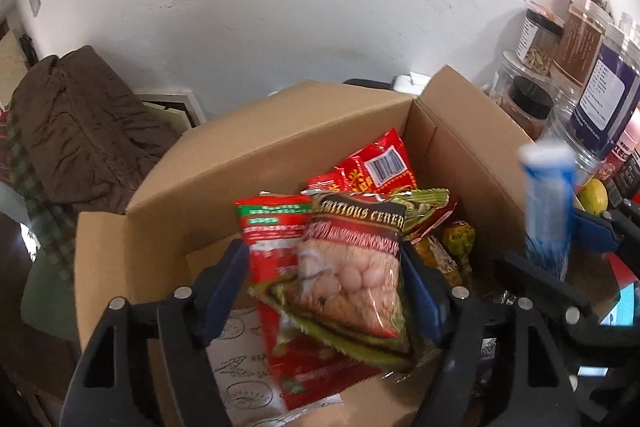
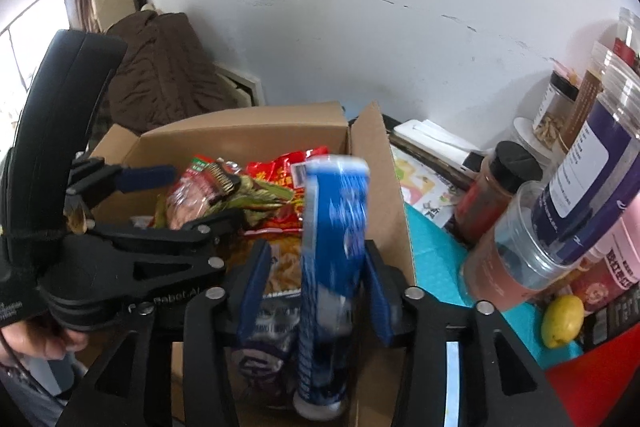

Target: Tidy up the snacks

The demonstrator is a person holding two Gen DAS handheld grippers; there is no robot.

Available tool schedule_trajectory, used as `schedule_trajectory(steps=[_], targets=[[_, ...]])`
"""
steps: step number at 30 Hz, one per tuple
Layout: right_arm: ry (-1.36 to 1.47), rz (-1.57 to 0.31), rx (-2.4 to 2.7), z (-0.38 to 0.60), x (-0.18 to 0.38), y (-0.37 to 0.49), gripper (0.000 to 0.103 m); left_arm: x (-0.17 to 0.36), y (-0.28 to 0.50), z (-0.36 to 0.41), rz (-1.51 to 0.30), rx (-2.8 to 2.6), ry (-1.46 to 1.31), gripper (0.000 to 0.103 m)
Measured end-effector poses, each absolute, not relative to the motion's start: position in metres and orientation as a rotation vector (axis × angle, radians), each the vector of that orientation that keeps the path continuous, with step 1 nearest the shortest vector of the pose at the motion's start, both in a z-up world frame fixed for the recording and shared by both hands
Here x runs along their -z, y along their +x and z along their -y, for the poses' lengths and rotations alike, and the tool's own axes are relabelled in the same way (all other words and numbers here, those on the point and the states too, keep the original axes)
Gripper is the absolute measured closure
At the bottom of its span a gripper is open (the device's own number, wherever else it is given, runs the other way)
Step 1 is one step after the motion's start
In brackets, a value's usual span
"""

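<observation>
I looked down into the open brown cardboard box [image 1: 280, 147] through both cameras. It was partly full of snack bags.

My left gripper [image 1: 324, 287] was over the box. Its two blue pads stood fairly wide apart. Between them sat a see-through cereal bag with a dark top and round pale puffs inside [image 1: 352, 267]. The left pad [image 1: 224, 287] did not touch the bag; there was a gap. The right pad [image 1: 420, 295] was right at the bag's edge, but I could not tell if it pressed on it. The bag lay on other bags, so the gripper looked loose around it, not squeezing. Under and beside it lay a red and green snack bag [image 1: 276, 227]. A red bag with a white barcode [image 1: 376, 167] was farther back in the box.

My right gripper [image 2: 316, 287] was at the near right side of the box. A tall blue and white tube [image 2: 332, 247] stood upright between its pads and looked blurry. The left pad [image 2: 252, 291] was clear of the tube. The right pad [image 2: 380, 295] was just beside it, maybe touching. The jaws were partly open, not clamped.

To the right of the box, a small yellow lemon-like fruit [image 2: 564, 319] sat on a teal mat [image 2: 432, 251]. Clear plastic jars [image 2: 588, 163] stood near it. A hand [image 2: 36, 339] held the left gripper's handle.
</observation>
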State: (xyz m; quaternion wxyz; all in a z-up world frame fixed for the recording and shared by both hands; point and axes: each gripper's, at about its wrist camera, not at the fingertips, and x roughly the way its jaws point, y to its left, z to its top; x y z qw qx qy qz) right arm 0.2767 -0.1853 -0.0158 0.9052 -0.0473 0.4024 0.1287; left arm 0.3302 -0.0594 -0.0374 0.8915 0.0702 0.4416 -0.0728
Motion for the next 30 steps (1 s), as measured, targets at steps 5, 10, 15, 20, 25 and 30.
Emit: schedule_trajectory(steps=[5, 10, 15, 20, 25, 30], targets=[[-0.138, -0.826, -0.238, 0.183, 0.008, 0.273, 0.052, 0.025, 0.319, 0.055, -0.9, 0.145, 0.135, 0.028], [-0.15, -0.784, -0.208, 0.186, -0.012, 0.263, 0.046, -0.005, 0.3, 0.051, -0.832, 0.14, 0.125, 0.028], [-0.146, -0.73, -0.202, 0.188, -0.04, 0.246, 0.046, -0.039, 0.279, 0.046, -0.767, 0.132, 0.116, 0.028], [-0.139, -0.667, -0.211, 0.186, -0.068, 0.221, 0.046, -0.072, 0.25, 0.041, -0.698, 0.135, 0.104, 0.028], [-0.136, -0.599, -0.217, 0.182, -0.096, 0.189, 0.046, -0.097, 0.218, 0.034, -0.641, 0.137, 0.09, 0.028], [-0.128, -0.541, -0.229, 0.181, -0.115, 0.156, 0.046, -0.114, 0.186, 0.027, -0.606, 0.152, 0.067, 0.028]])
